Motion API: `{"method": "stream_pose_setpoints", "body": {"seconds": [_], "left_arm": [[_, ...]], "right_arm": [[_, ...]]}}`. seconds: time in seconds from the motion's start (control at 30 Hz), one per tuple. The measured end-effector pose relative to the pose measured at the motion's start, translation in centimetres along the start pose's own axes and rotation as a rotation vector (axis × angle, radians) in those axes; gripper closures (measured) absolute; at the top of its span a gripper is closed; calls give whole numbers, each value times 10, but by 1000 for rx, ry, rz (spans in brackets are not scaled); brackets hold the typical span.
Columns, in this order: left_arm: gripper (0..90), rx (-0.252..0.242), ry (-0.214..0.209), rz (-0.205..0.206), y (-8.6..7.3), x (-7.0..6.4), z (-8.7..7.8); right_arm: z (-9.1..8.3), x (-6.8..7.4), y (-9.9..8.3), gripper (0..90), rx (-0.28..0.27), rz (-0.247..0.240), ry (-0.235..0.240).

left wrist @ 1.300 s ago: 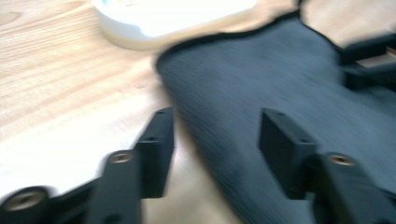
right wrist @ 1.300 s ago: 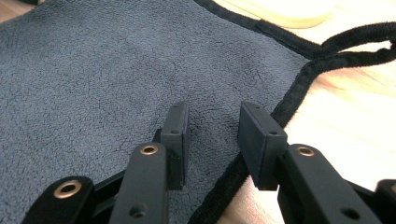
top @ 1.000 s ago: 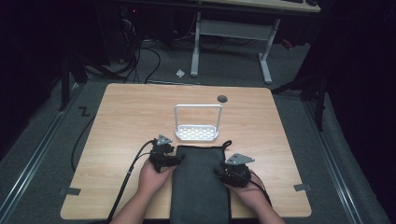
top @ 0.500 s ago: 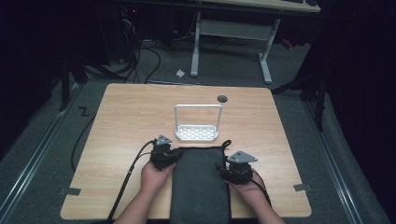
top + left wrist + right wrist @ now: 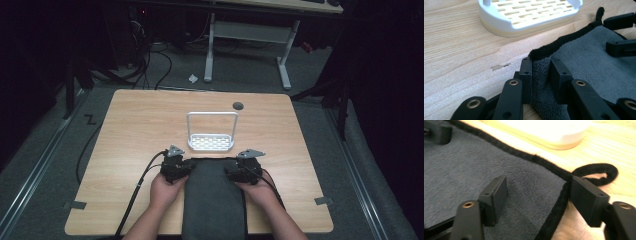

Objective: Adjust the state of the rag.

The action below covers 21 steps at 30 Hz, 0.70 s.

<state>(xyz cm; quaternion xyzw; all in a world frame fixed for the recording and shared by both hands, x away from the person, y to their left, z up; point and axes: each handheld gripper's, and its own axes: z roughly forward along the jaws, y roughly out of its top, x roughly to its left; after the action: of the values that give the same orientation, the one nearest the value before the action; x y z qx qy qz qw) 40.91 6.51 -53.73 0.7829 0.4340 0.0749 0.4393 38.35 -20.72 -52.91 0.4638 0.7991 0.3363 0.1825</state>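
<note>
Towel (image 5: 215, 200) lies flat on the surface, just before the rack (image 5: 211, 142). Left gripper (image 5: 541, 72) fingers pinch its left corner; right gripper (image 5: 537, 195) fingers straddle the right corner, unclosed. Risk: uneven lift, right corner slipping free.

The light wooden counter (image 5: 135, 130) carries a dark grey towel (image 5: 214, 200), which lies between the left tongs (image 5: 186, 169) and the right tongs (image 5: 231, 173) and hangs over the near edge. Just beyond both tongs stands a white slotted rack (image 5: 211, 142) with an upright hoop. Farther off, past the right tongs, a dark round grommet (image 5: 238, 105) sits in the counter.
</note>
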Motion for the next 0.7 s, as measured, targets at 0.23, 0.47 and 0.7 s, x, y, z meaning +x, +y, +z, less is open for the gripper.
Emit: {"method": "stream_pose_setpoints", "body": {"seconds": [0.23, 0.47, 0.7], "left_arm": [[742, 3, -8, 2, 0, 0, 0], [774, -2, -3, 17, -1, -1, -2], [813, -14, -2, 27, -1, -3, -3]], "right_arm": [[-4, 3, -4, 672, -25, 56, 54], [-5, 8, -4, 761, -29, 29, 54], [-9, 13, -5, 763, -50, -3, 23]]}}
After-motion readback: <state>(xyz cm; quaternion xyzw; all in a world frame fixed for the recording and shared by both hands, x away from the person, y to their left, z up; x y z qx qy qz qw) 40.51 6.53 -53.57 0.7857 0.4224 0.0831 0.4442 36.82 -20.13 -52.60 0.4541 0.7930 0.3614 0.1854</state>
